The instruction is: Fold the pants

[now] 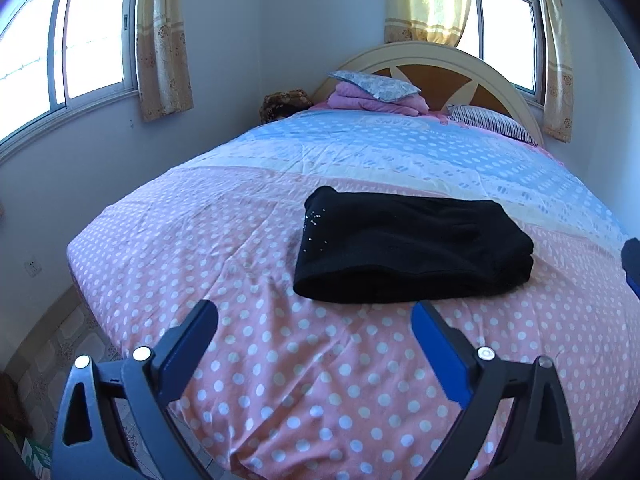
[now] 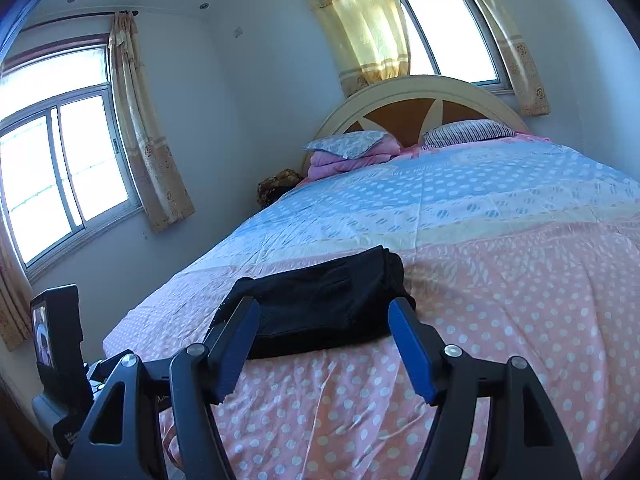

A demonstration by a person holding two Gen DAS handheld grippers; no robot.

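Black pants (image 1: 412, 248) lie folded into a thick rectangular bundle on the pink polka-dot bed cover (image 1: 280, 380), with small shiny dots on the bundle's left end. My left gripper (image 1: 316, 312) hovers in front of the bundle, open wide, nothing between its blue pads. In the right wrist view the same pants (image 2: 320, 312) lie just beyond my right gripper (image 2: 322, 308), which is open and holds nothing. Its fingertips (image 2: 400, 312) frame the bundle's near edge without pressing on it. A blue part of the right gripper (image 1: 632, 260) shows at the right edge of the left wrist view.
The bed cover (image 2: 520, 320) turns blue toward the headboard (image 1: 432, 56). A pink folded blanket with a pillow (image 1: 376, 96) and a striped pillow (image 1: 492, 120) lie there. Curtained windows (image 1: 80, 40) line the walls. The bed's left edge drops to a tiled floor (image 1: 60, 344).
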